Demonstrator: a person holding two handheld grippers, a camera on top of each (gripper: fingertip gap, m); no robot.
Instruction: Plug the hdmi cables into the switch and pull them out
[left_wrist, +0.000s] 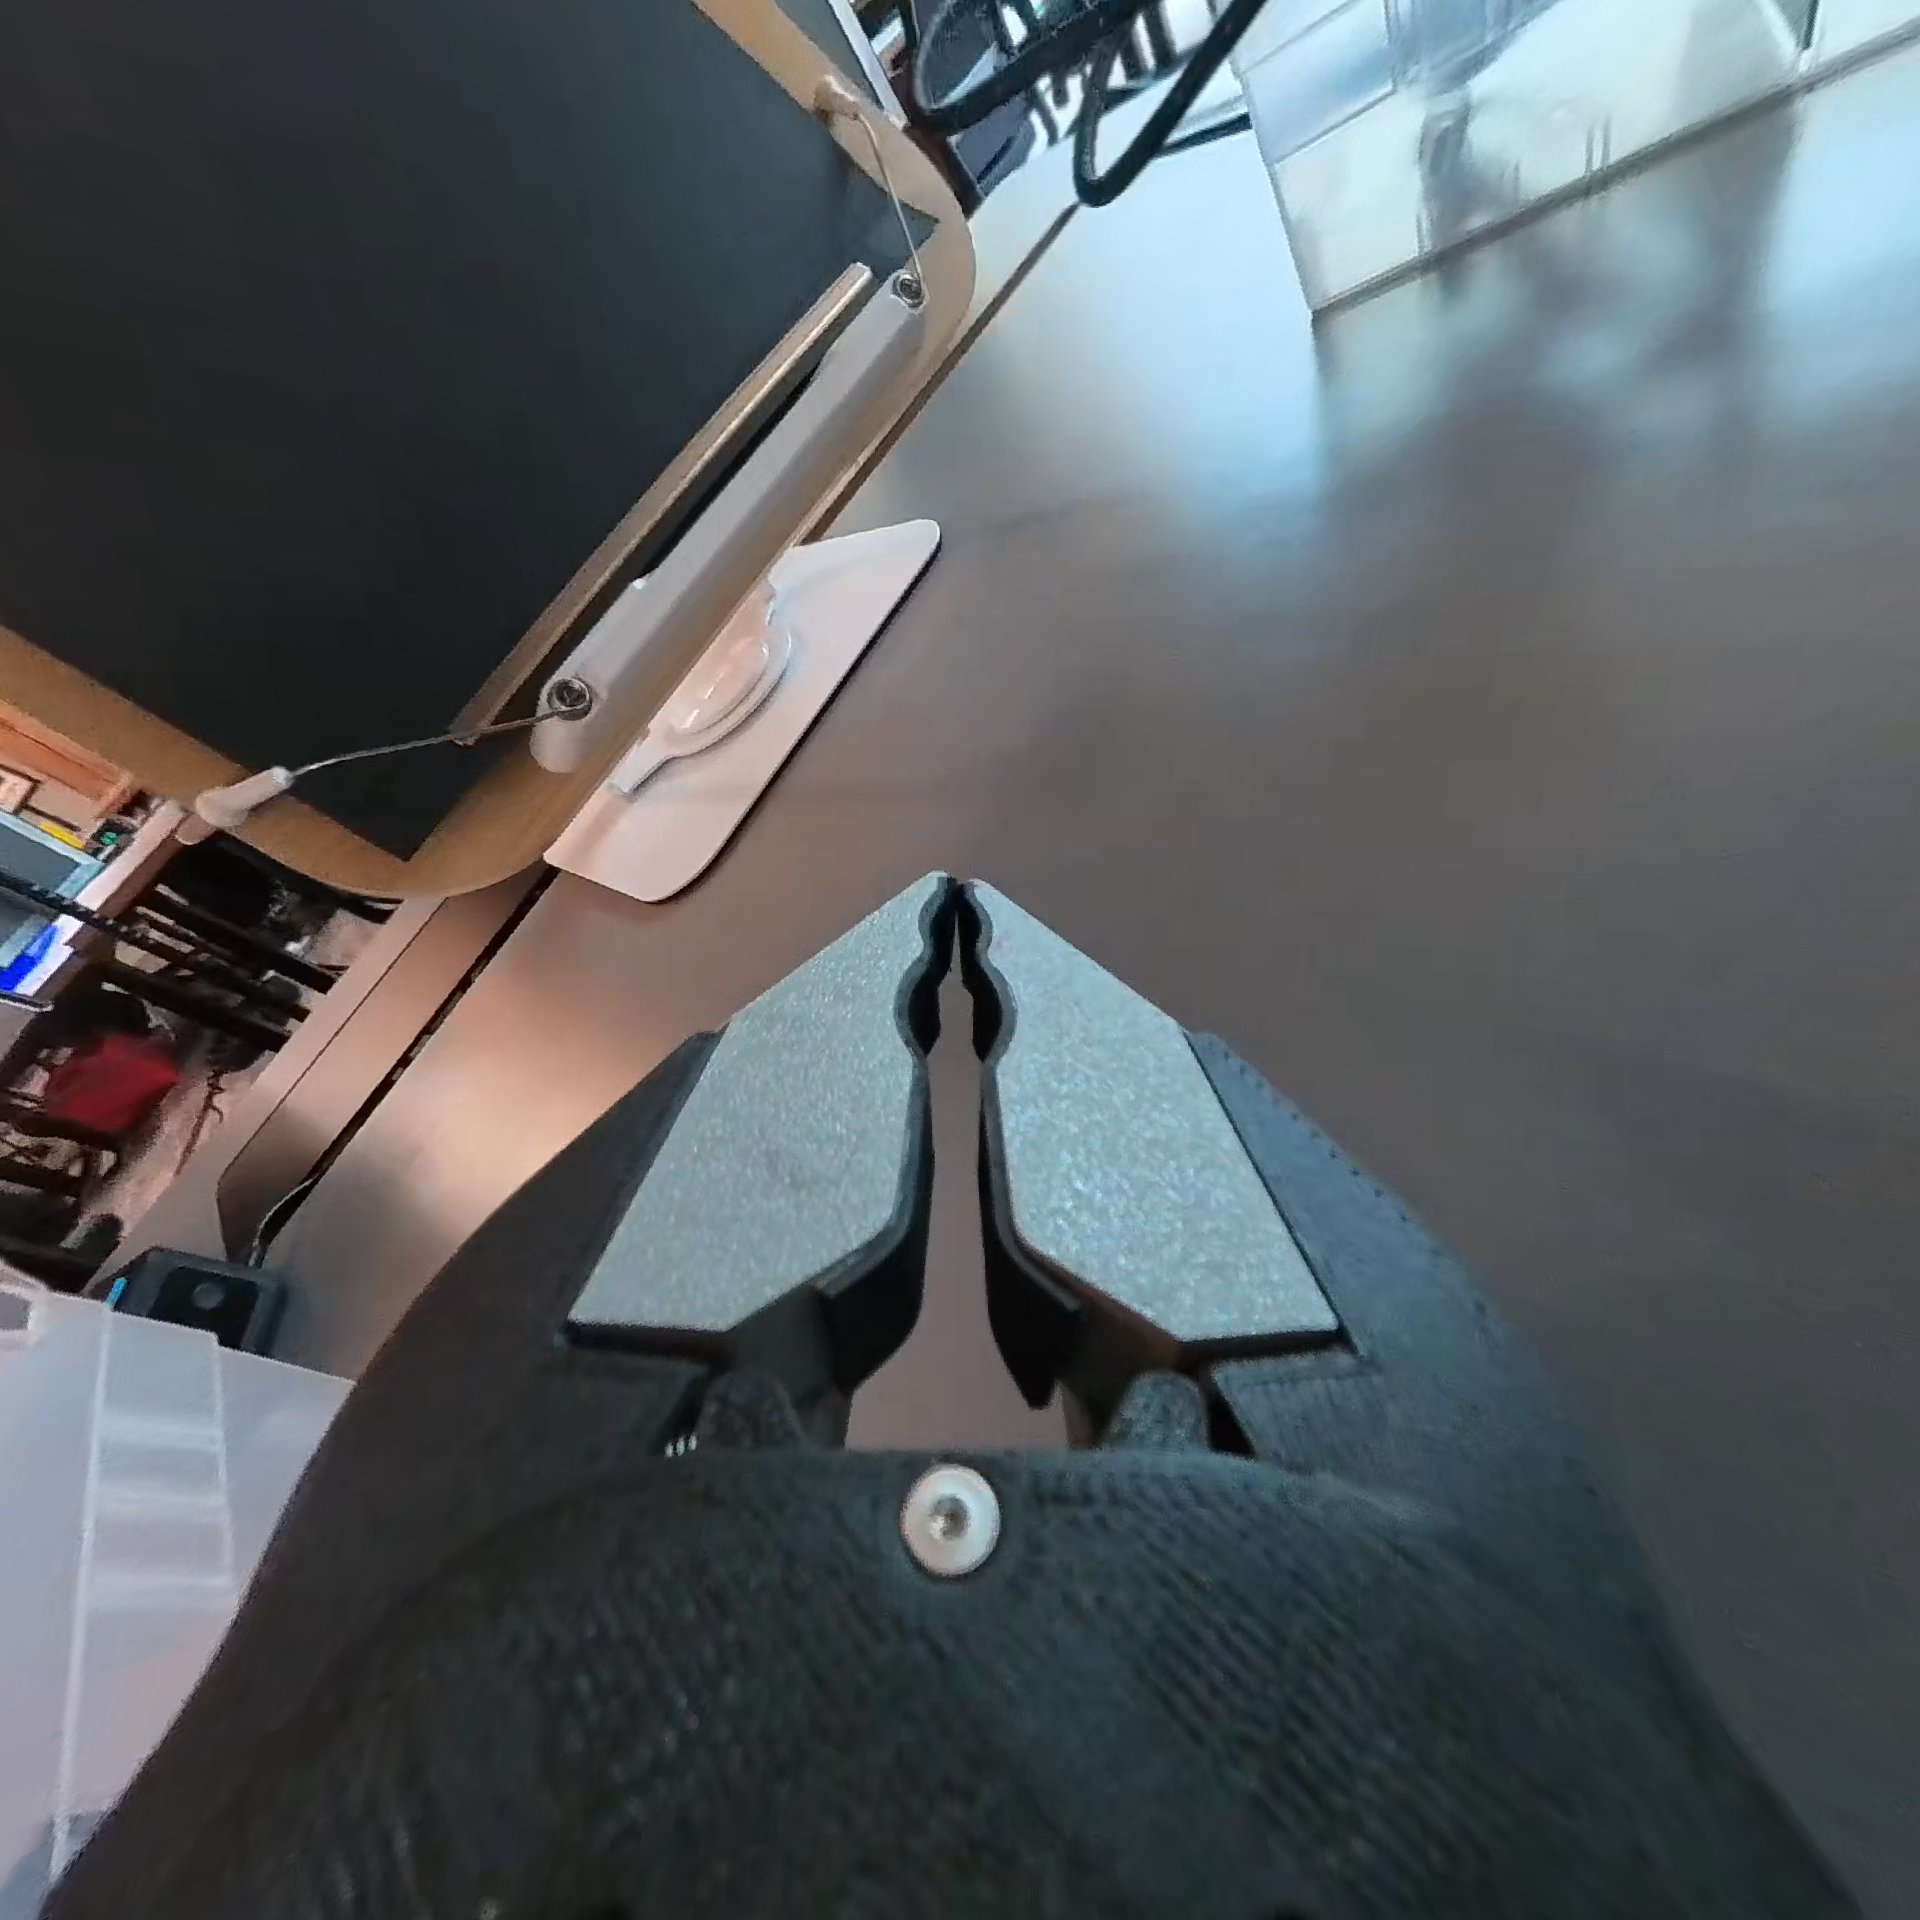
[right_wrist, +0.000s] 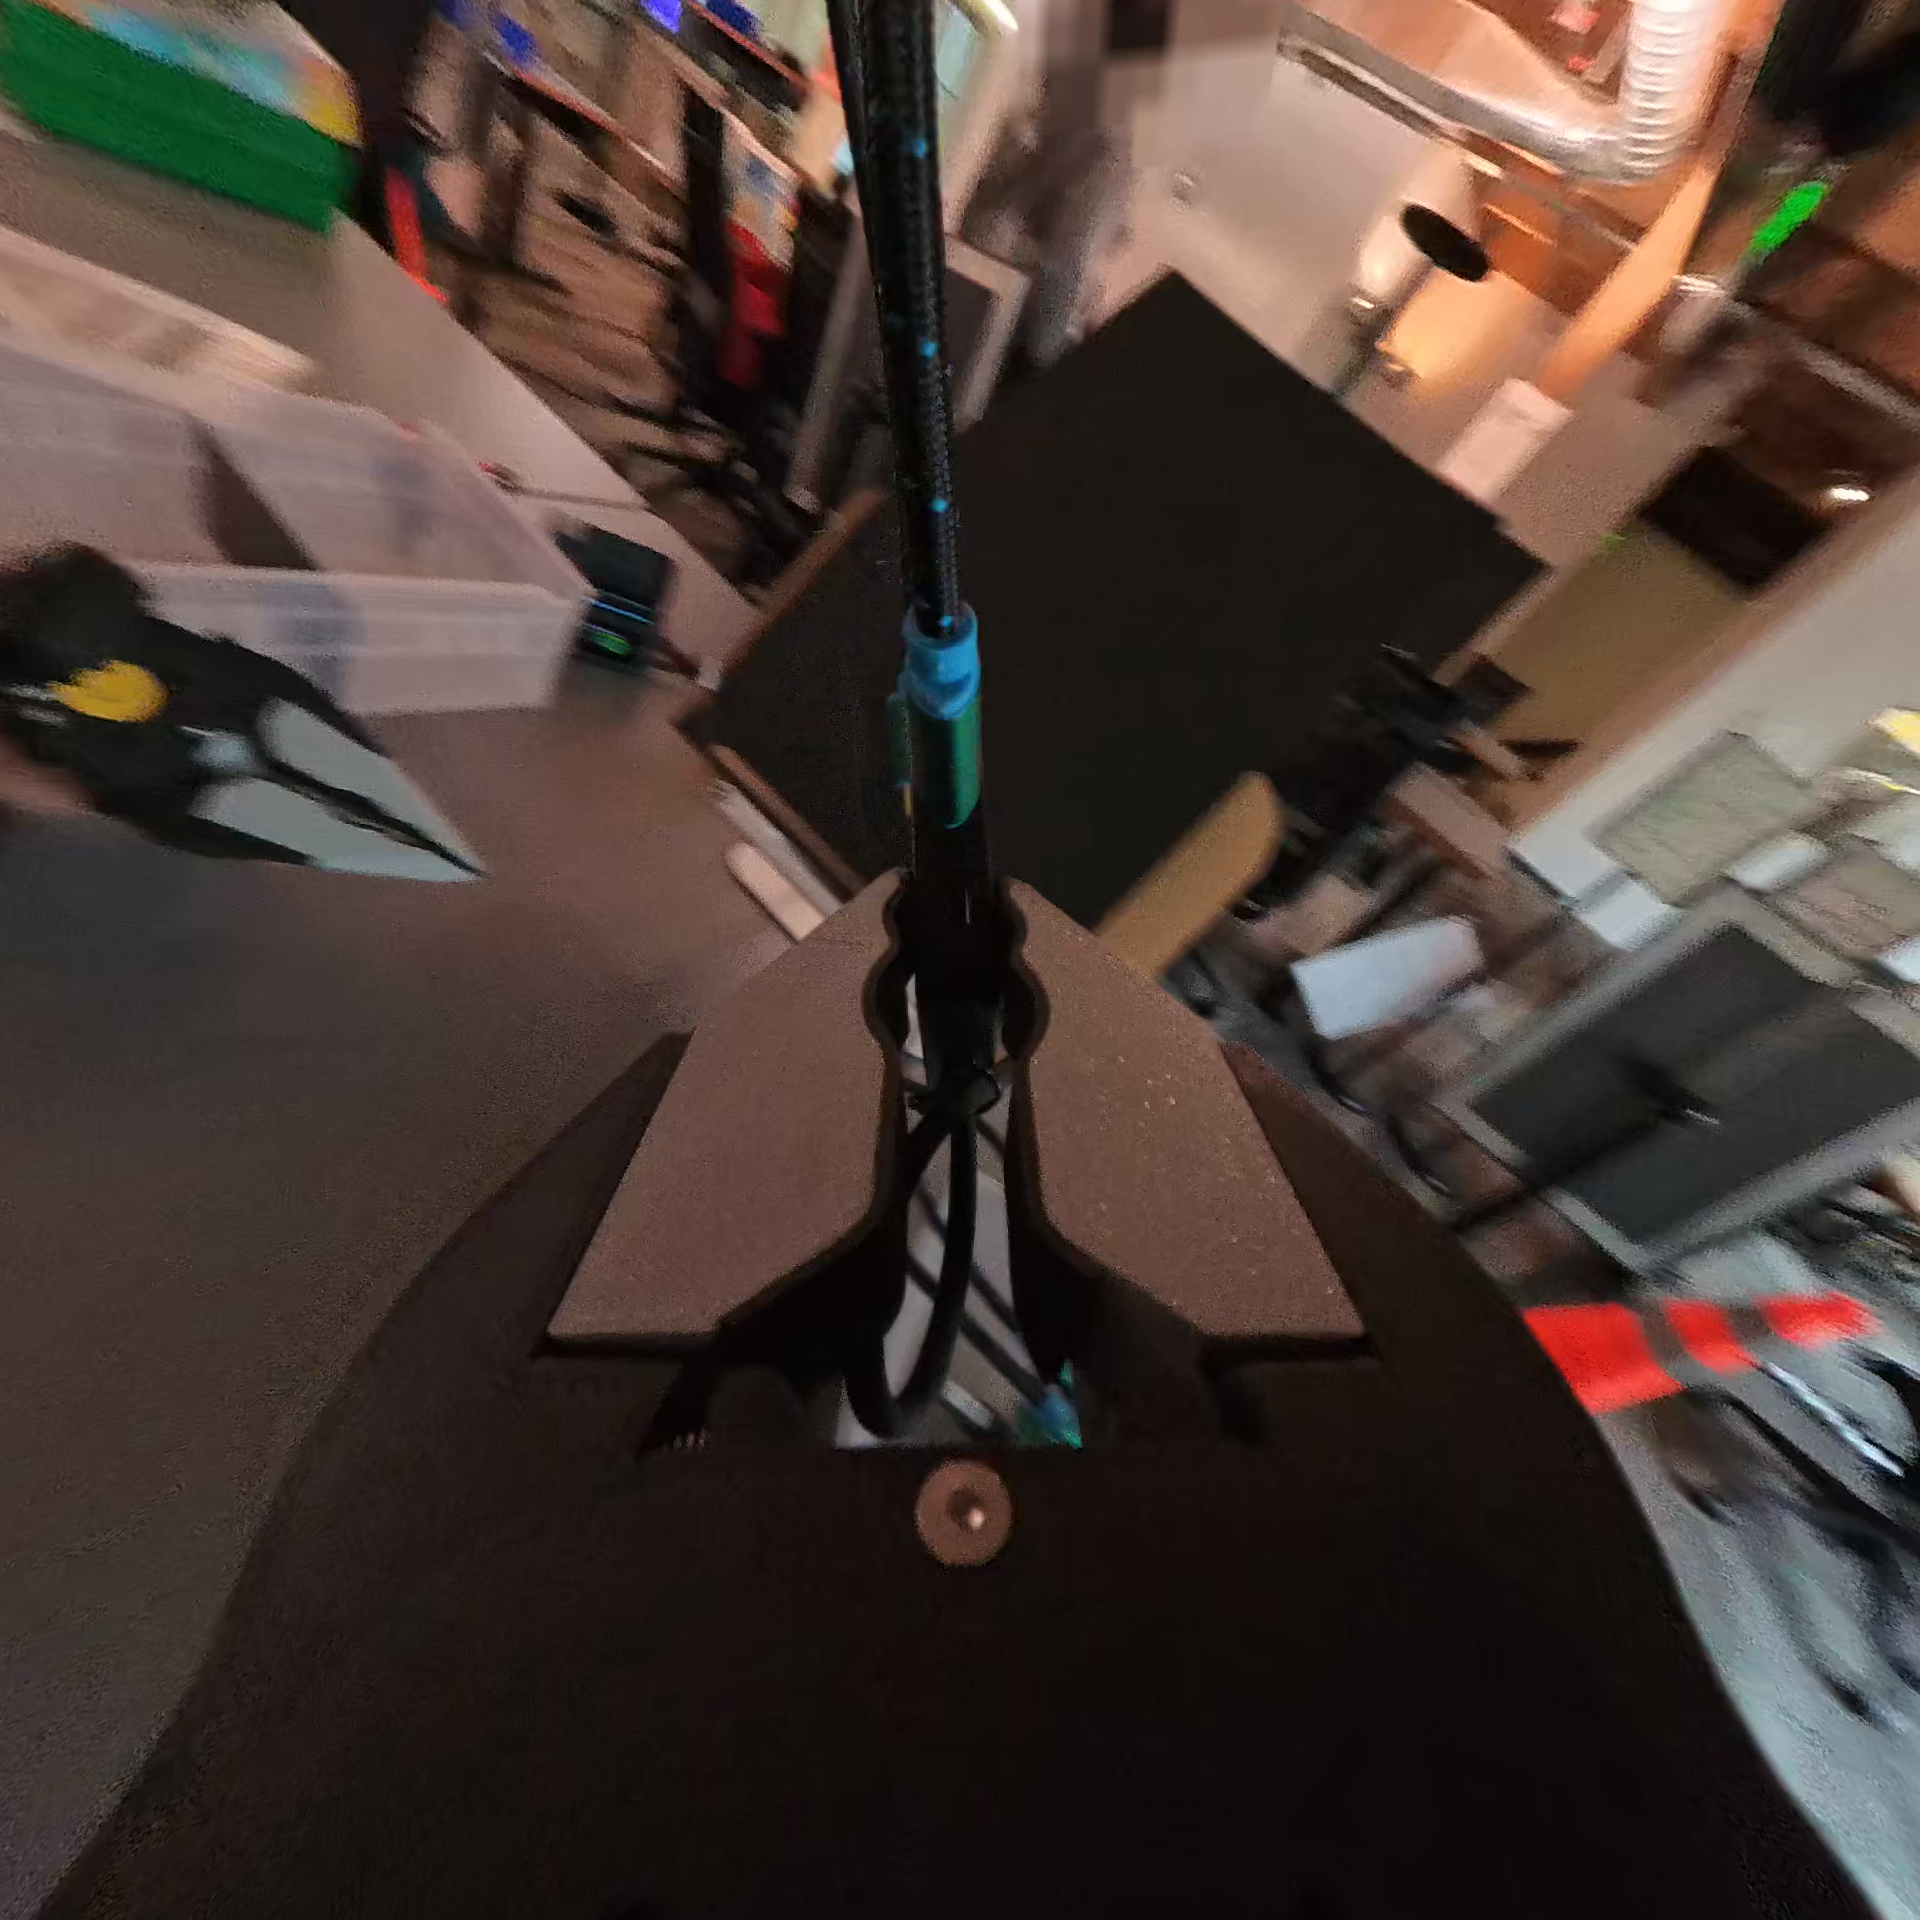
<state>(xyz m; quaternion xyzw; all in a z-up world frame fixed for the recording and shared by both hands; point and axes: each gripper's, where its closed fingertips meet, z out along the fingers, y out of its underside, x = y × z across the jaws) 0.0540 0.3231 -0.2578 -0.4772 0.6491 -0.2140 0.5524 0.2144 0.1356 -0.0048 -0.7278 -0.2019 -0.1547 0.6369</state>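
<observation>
Right gripper (right_wrist: 954, 909) clamped on dark plug body of hdmi cable (right_wrist: 940, 727), plug tip hidden between pads; blurred surroundings. Teal collar, black braid with blue flecks rising out of frame. Left gripper (left_wrist: 958, 891) closed, bare, over brown table (left_wrist: 1351, 831).

hdmi cable (right_wrist: 940, 727) | black braid, blue flecks, blue-green collar | plug end pinched between right fingers (right_wrist: 1122, 1101)

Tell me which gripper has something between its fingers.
The right gripper: its fingers grip a black braided cable's dark plug. The left gripper is shut, holding nothing.
</observation>
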